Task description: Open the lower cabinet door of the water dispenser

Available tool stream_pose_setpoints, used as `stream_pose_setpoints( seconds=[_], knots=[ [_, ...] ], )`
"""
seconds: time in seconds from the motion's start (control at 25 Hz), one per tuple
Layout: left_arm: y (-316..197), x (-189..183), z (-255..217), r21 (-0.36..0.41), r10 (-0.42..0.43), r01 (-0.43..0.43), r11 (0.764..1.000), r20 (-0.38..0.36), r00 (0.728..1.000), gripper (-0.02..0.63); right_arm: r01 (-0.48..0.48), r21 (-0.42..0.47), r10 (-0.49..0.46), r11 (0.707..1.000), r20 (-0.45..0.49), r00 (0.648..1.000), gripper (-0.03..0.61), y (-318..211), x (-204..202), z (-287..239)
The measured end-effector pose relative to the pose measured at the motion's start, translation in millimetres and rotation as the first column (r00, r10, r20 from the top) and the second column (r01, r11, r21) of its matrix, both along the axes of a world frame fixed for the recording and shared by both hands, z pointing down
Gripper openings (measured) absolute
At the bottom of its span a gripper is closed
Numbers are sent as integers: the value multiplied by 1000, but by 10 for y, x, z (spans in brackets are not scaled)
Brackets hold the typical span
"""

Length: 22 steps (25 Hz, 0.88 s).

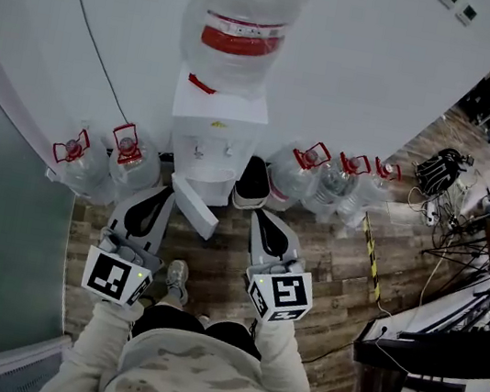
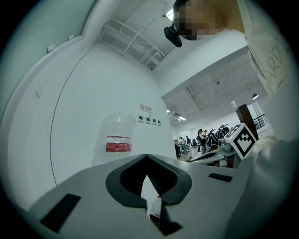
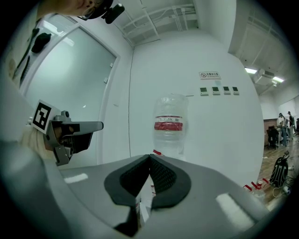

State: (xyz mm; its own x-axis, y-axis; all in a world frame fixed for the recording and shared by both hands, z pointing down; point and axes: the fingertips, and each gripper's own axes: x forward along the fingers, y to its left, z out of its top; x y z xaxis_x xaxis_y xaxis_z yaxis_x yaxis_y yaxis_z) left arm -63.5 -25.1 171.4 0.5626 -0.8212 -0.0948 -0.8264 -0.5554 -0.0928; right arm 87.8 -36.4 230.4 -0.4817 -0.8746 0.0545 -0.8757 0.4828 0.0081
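Head view: cabinet door (image 1: 195, 206) ajar.

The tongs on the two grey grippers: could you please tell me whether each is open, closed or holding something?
Left grey gripper: tongs closed, holding nothing.
Right grey gripper: tongs closed, holding nothing.

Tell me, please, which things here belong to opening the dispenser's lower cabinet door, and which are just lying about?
Job: water dispenser, lower cabinet door, left hand-held gripper, right hand-held gripper.
Lying about: spare water bottles, black bag, yellow-black floor strip.
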Motion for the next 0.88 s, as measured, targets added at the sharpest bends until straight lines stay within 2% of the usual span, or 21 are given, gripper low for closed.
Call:
stream_pose_setpoints(
  seconds=[0.88],
  knots=[
    [252,-17,-87,17,-39,40,999,-38,998,0,24,48,-24,999,3,1000,9,296,27,-248]
  ],
)
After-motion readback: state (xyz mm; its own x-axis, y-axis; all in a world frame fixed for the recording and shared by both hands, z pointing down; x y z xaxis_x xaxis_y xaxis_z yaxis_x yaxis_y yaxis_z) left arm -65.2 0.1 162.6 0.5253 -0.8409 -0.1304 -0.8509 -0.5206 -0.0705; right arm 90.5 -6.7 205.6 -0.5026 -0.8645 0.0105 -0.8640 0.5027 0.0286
